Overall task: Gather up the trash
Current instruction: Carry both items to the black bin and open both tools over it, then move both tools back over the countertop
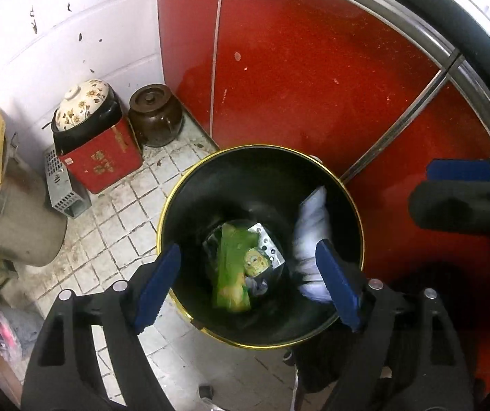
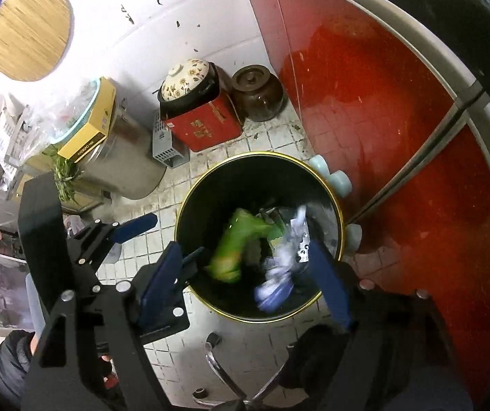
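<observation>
A black trash bin with a gold rim stands on the tiled floor beside a red cabinet. Inside lie a green snack wrapper and a silver packet. A blurred white piece of trash is in the bin's mouth, held by neither gripper. My left gripper is open and empty above the bin; it also shows in the right wrist view. My right gripper is open and empty above the bin; it shows at the right edge of the left wrist view.
A red tin box with a flowered pot on top and a brown jar stand in the corner. A grey metal drum with a yellow box stands left. A chair base is below.
</observation>
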Demonstrator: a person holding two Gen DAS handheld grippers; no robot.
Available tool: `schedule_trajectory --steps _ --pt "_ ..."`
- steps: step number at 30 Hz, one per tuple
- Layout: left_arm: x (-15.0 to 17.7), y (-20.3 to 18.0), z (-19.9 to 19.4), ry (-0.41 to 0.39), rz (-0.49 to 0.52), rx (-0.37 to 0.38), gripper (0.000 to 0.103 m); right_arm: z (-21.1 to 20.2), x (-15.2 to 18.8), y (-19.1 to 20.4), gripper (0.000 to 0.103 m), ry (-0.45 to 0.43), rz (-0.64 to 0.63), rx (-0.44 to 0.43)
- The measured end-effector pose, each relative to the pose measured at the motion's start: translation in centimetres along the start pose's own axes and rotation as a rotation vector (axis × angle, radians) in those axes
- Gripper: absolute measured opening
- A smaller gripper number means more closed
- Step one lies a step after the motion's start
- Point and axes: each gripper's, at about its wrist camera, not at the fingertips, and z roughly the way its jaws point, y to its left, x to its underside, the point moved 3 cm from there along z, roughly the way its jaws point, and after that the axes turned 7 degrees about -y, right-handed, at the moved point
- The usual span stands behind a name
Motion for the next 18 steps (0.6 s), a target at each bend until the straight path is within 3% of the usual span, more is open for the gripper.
schedule_trajectory --steps 9,13,15,18 --pt "-0.5 -0.4 -2.0 -0.037 -0.001 -0.019 0.079 -2.7 0.1 0.5 0.074 -0.056 -0.012 0.001" --pt "-2.2 -1.8 -5.5 -0.094 0.021 -0.023 0.079 -8.8 -0.1 1.1 0.074 -0.164 -0.029 0.008" --pt "-3.4 -3.6 -8.0 -0.144 0.065 -0.034 0.082 -12.3 -0.3 1.1 0.074 -0.228 -0.024 0.007" --pt "-5.5 -7.7 -11.8 -0.218 0.163 -0.013 0.082 -19.5 0.3 -0.4 0.074 -0.356 -0.011 0.075"
